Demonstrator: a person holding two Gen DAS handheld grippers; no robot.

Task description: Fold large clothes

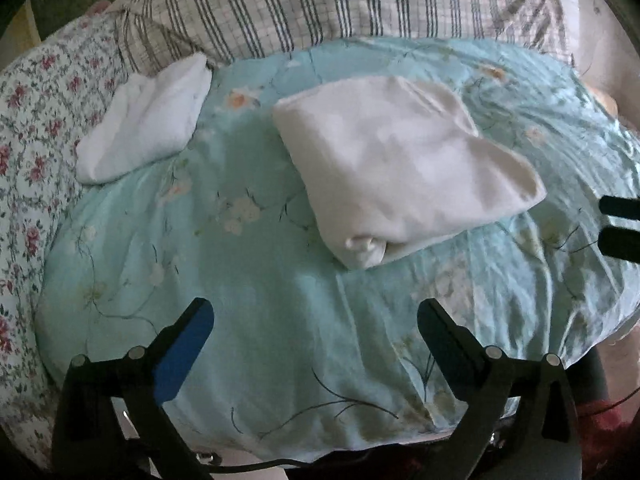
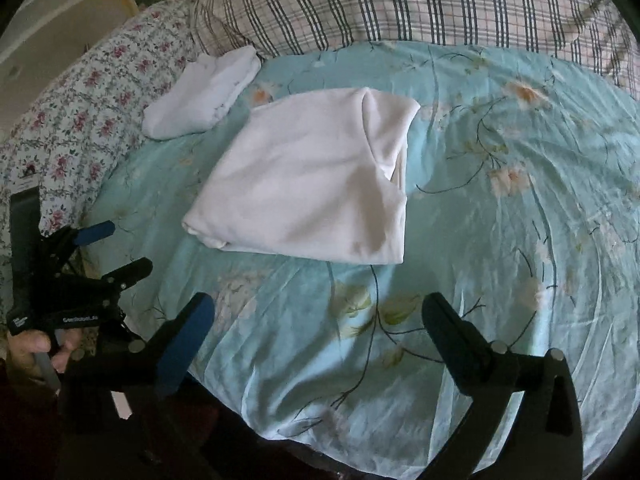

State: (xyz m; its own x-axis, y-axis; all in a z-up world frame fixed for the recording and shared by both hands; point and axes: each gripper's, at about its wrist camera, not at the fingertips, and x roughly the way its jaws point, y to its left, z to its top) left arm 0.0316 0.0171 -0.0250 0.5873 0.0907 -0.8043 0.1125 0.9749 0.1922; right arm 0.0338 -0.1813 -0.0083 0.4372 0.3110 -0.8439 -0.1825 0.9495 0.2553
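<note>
A folded white garment (image 1: 404, 168) lies on the light blue floral bedspread (image 1: 248, 280); it also shows in the right wrist view (image 2: 308, 184). A smaller folded white cloth (image 1: 148, 120) lies further back left, also seen in the right wrist view (image 2: 204, 92). My left gripper (image 1: 316, 320) is open and empty, held above the bedspread short of the garment. My right gripper (image 2: 318, 316) is open and empty, also short of the garment. The left gripper (image 2: 116, 248) shows at the left of the right wrist view. The right gripper's fingers (image 1: 620, 220) show at the right edge of the left wrist view.
A plaid pillow (image 1: 320, 4) lies along the back of the bed, also in the right wrist view (image 2: 400, 4). A rose-print sheet (image 1: 36, 120) covers the left side. The bedspread's near edge (image 1: 320, 440) lies just under my grippers.
</note>
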